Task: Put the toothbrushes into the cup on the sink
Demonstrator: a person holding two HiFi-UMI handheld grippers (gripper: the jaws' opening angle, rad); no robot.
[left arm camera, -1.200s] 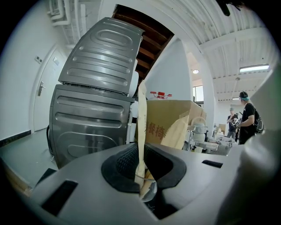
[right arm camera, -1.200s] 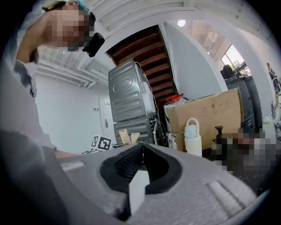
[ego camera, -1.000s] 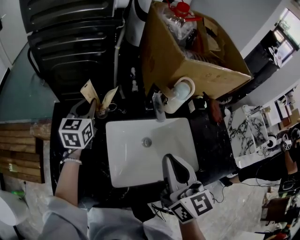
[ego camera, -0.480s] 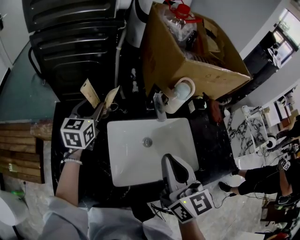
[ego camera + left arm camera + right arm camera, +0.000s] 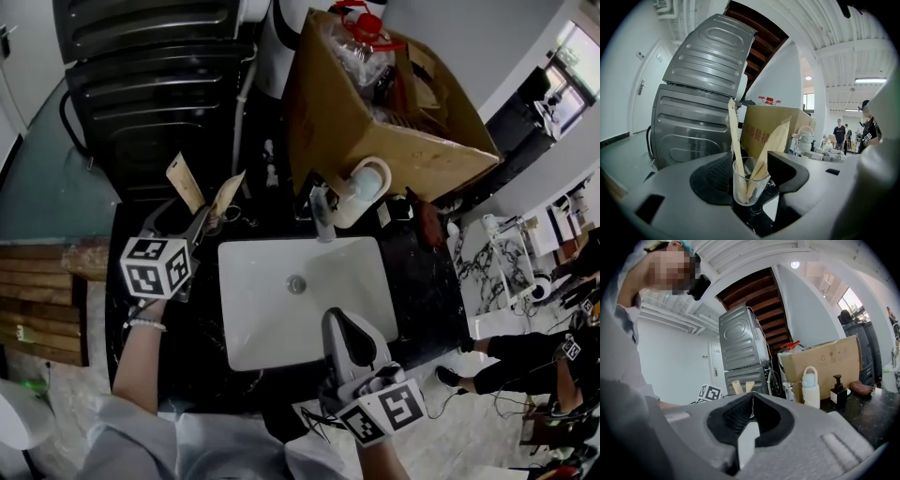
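left gripper (image 5: 752, 174): jaws just opened wide; clear glass cup (image 5: 749, 188) between them, unclamped.
two paper-wrapped toothbrushes (image 5: 735, 136): standing in cup, on black counter (image 5: 417, 281) beside white rectangular sink (image 5: 281, 323).
right gripper (image 5: 751, 420): jaws together, empty.

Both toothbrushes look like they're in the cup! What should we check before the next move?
1. Two wrapped toothbrushes standing inside the cup: ok.
2. Cup upright on the dark counter beside the sink: ok.
3. Left hand-held gripper has just been opening; jaws apart, cup between them, not squeezed: ok.
4. Right hand-held gripper shut and empty: ok.
5. Other toothbrushes left on the counter: cannot tell.
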